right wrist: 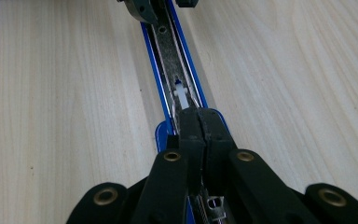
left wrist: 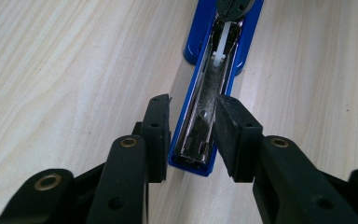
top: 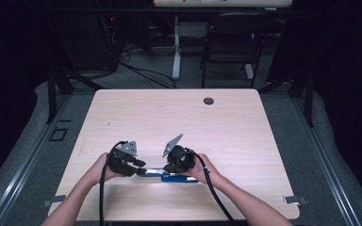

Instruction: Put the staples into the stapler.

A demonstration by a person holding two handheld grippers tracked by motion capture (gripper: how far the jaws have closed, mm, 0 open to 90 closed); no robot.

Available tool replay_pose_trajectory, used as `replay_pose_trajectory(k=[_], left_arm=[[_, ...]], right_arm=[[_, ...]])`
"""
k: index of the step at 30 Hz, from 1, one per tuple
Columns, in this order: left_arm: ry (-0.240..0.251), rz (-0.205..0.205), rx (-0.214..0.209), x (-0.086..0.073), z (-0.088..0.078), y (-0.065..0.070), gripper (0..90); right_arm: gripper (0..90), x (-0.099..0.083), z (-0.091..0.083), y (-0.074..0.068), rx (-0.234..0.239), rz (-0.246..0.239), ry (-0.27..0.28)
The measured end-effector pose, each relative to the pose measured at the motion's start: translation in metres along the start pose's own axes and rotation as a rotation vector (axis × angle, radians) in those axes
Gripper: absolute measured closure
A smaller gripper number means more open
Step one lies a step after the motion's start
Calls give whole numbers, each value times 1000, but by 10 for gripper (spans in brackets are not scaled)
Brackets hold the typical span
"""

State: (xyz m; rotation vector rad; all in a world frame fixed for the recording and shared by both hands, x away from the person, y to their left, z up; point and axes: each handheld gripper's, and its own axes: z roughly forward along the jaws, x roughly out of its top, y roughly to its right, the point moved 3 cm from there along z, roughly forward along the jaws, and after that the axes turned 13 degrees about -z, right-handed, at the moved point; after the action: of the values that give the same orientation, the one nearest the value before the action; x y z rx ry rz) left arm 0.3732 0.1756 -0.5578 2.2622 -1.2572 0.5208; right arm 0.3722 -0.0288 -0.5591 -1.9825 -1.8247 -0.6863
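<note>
Pale wood grain runs across the table, which stands in a dark room with a folding chair behind it, and the blue stapler lies near my edge of it, between my two hands. It lies flat with its magazine channel bare, so the opening part looks done. My left gripper straddles one end of the stapler, the pads standing on either side of the blue base; the left pad looks to be against the side wall, the right pad only just beside the rail, so I read it as steadying the body rather than squeezing hard. My right gripper has its jaws pressed together at the far, hinged end, and whether anything thin is caught between them I cannot tell. Just ahead of those tips sits the white pusher in the metal channel. I see no staples in the channel, so I judge loading, or clearing, and then folding the stapler closed are what is left.
</note>
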Motion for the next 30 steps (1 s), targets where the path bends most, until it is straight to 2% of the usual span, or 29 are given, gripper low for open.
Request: replay_pose_trajectory(k=[6,10,14,15,19,20,28,29,30], left_arm=[[-33,-13,-7,-5,-1,-2,561],[-79,-12,14,-8,2,-3,521],[-101,-22,-1,-11,7,-4,527],[-113,-22,14,-11,8,-5,528],[-123,-15,1,-13,10,-4,600],[-129,-8,12,-13,10,-4,613],[-100,24,-2,-11,1,-3,628],[-106,29,6,-10,0,-2,628],[-101,28,-5,-10,0,-2,627]], right_arm=[[897,1,1,-1,2,2,7],[897,1,1,-1,2,0,6],[899,0,1,-1,2,1,6],[899,0,1,-1,2,1,7],[899,0,0,-1,2,2,8],[899,0,0,-1,1,2,6],[897,1,0,-2,1,0,14],[897,2,0,-2,1,-1,16],[897,2,0,-2,-1,0,18]])
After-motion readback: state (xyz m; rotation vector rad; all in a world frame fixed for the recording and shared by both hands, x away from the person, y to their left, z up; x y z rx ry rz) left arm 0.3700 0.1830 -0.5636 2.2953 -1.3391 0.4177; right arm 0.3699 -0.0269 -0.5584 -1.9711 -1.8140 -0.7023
